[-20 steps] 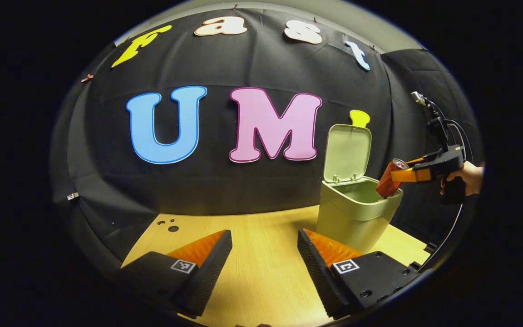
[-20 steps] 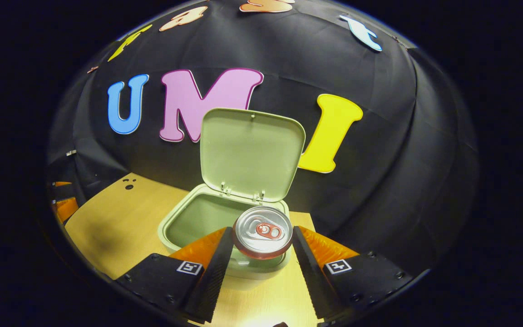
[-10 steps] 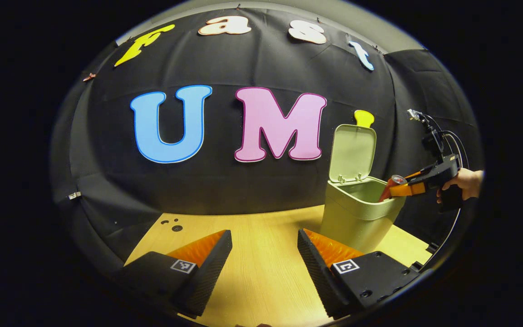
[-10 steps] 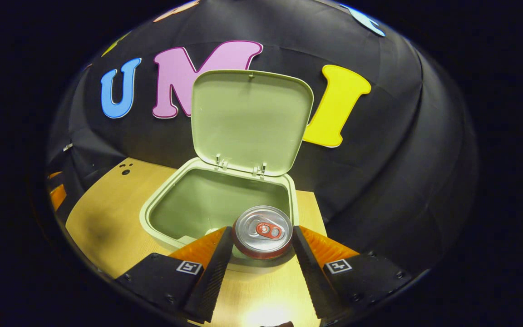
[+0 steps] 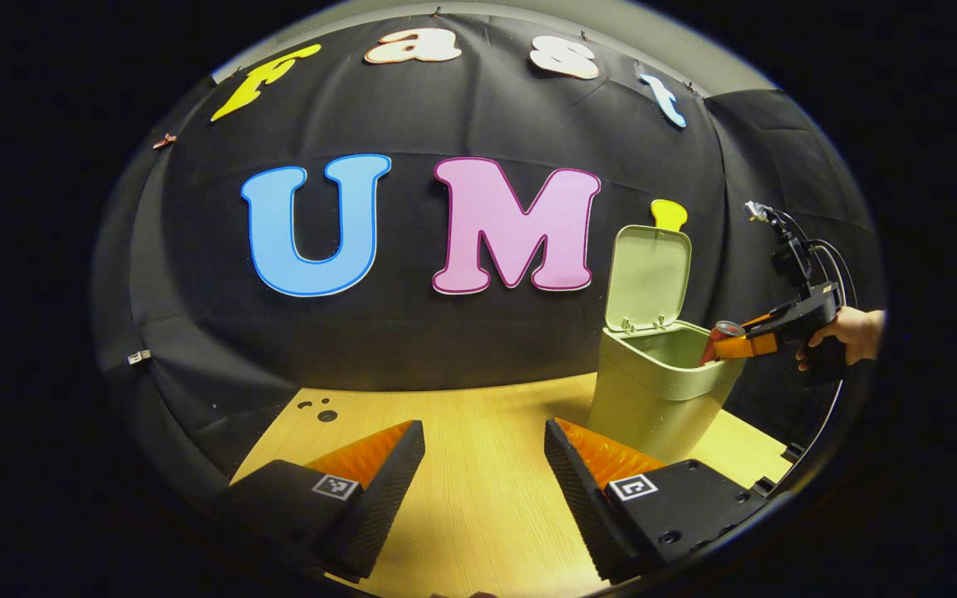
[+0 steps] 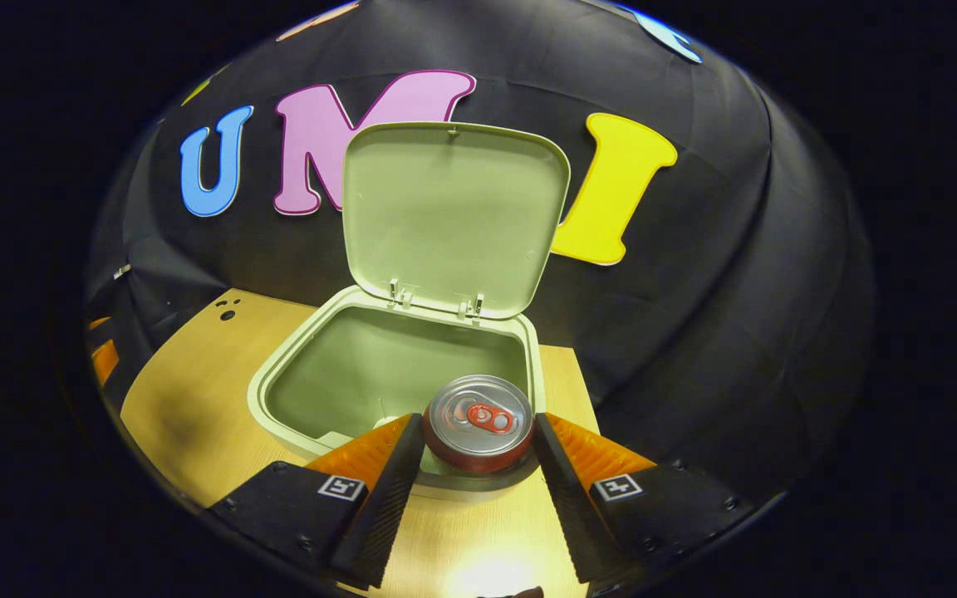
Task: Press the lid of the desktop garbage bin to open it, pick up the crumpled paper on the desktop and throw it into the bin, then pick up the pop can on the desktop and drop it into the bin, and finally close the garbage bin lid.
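At the bin's open mouth: you are holding the pop can (image 6: 479,420) with your right gripper (image 6: 478,432), top end facing the camera, over the near rim of the garbage bin (image 6: 279,374).
Right gripper fingers: both are pressing on the can's sides, one on each side, clenched around it.
Can seen from the left gripper view: the can (image 5: 719,339) is tilting over the bin's far right edge, its lower part dipping behind the rim, and a hand (image 5: 851,330) is gripping the right gripper's handle beyond the bin.
Bin: the pale green bin (image 5: 653,399) is standing on the wooden desktop (image 5: 478,490), close to the black cloth wall.
Lid: the lid (image 6: 455,216) is standing upright on its hinges at the bin's back edge, leaving the opening uncovered.
Inside the bin: a small pale shape is peeking out beside the can; you cannot tell what it is.
Left gripper: your left gripper (image 5: 484,477) is hovering above bare desktop to the left of the bin, fingers spread apart and grasping nothing.
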A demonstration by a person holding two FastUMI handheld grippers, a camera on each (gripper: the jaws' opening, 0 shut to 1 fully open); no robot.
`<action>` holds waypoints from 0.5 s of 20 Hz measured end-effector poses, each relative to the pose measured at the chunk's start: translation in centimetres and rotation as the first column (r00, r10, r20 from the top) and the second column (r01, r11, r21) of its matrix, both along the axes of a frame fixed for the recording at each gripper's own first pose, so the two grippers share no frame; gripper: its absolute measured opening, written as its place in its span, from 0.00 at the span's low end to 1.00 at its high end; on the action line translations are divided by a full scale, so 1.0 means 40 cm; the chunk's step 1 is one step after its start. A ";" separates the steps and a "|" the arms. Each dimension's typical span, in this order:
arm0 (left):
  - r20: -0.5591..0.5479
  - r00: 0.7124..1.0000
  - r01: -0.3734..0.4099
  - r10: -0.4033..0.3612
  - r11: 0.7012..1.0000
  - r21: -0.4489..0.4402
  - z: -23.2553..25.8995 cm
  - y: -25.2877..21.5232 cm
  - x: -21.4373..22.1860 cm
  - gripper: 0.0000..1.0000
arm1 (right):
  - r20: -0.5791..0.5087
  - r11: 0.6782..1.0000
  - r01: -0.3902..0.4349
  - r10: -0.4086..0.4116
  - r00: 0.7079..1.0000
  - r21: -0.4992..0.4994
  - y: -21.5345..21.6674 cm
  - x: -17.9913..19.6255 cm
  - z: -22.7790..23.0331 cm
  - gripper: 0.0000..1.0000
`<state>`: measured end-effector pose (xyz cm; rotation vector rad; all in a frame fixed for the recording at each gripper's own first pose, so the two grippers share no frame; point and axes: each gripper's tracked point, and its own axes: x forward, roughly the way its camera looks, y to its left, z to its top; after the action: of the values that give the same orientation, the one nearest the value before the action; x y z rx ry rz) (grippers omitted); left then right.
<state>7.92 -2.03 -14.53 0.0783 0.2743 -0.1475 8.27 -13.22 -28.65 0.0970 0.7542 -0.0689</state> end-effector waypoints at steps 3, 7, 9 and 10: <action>-0.001 1.000 -0.002 0.002 1.000 0.001 0.000 -0.002 -0.004 0.94 | 0.002 1.000 -0.001 0.001 1.000 0.000 0.000 -0.001 0.001 0.84; 0.002 1.000 -0.002 0.002 1.000 0.002 0.005 -0.005 -0.009 0.94 | 0.005 1.000 -0.003 0.003 1.000 -0.001 -0.001 -0.005 0.005 0.83; 0.005 1.000 -0.002 0.001 1.000 0.004 0.007 -0.008 -0.012 0.94 | 0.008 1.000 -0.002 0.002 1.000 0.001 -0.001 -0.009 0.009 0.84; 0.007 1.000 -0.003 0.003 1.000 0.004 0.009 -0.008 -0.013 0.94 | 0.015 1.000 -0.001 0.001 1.000 0.002 -0.001 -0.009 0.016 0.83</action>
<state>7.38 -2.34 -14.17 0.0825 0.2678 -0.1438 7.92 -13.26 -27.99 0.0993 0.7393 -0.0661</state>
